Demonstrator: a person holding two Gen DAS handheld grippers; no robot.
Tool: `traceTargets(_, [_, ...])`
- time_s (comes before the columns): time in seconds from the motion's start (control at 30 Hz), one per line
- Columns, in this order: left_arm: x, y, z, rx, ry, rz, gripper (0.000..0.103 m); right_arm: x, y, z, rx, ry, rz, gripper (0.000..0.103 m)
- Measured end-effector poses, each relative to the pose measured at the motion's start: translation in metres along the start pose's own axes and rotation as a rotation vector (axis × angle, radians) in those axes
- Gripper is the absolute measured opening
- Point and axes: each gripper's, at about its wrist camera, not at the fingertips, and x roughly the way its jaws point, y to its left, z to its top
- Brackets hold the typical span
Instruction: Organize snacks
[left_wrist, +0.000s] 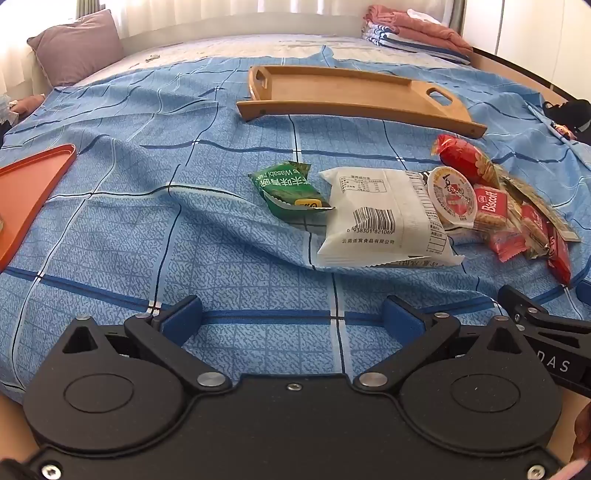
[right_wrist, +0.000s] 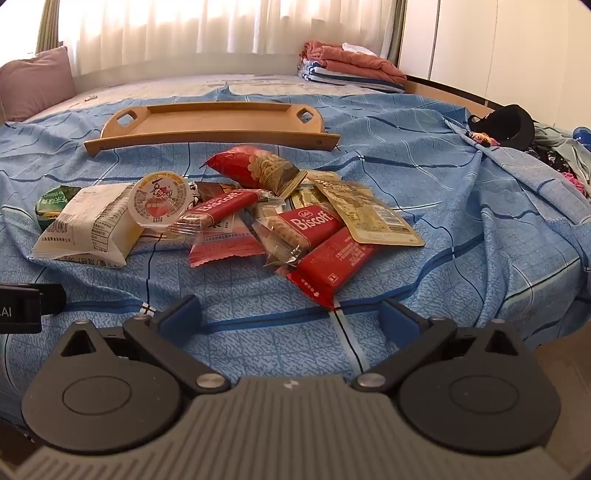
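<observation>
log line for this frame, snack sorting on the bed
left gripper open, empty | right gripper open, empty | snack pile untouched on blue sheet | wooden tray empty behind pile | phase: pre-grasp

Blue bedsheet with a fine mottled print, crossed by dark and white grid lines. Pale honey-brown wooden tray; orange tray at the left edge. Green wasabi packet with white lettering. White packet with black barcode and print. Clear jelly cup — white lid, red and orange markings. Red Biscoff wrappers with white script, clear ends showing tan biscuit. Red pouch with a gold-brown pattern. Beige-yellow flat packet. Plain red bar. Mauve pillow; salmon-pink blanket over blue-and-white stripes. Black hand-held grippers — blue finger pads on the left hand-held gripper, same on the right hand-held gripper.
</observation>
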Motion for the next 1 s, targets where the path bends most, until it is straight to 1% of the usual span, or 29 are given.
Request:
traceTargets(0.13, [0.002,-0.001,0.003,-0.001,0.002,-0.003,0.103,-0.002,0.000,0.003,0.000,-0.014,-0.003,0.103])
traceTargets(0.17, [0.002,-0.002,0.004,-0.001,0.003,-0.002,0.103,-0.001,0.001,-0.002,0.000,-0.019,-0.003,0.103])
traceTargets(0.27, [0.005,-0.006,0.008,-0.001,0.003,0.001,0.103,0.005,0.000,-0.001,-0.002,-0.006,-0.003,0.103])
traceTargets(0.33, [-0.003,0.001,-0.001,-0.006,-0.013,-0.012,0.103,0.004,0.001,-0.003,-0.006,-0.003,-0.005,0.103])
traceTargets(0.37, [-0.003,0.001,-0.001,-0.005,-0.012,-0.013,0.103,0.003,0.000,-0.007,-0.005,-0.005,-0.003,0.103])
traceTargets(0.4, [-0.003,0.001,-0.001,-0.006,-0.011,-0.014,0.103,0.003,0.001,0.002,-0.002,0.014,-0.001,0.103])
traceTargets(0.47, [-0.004,0.002,-0.001,-0.007,-0.009,-0.014,0.103,0.002,0.000,0.002,-0.001,0.015,-0.001,0.103])
traceTargets(0.67, [-0.003,0.001,0.000,-0.005,-0.012,-0.014,0.103,0.000,-0.001,0.000,-0.003,-0.001,0.003,0.103])
traceTargets(1.0, [-0.003,0.002,0.000,-0.005,-0.011,-0.012,0.103,0.000,-0.001,0.000,-0.006,0.001,0.005,0.103])
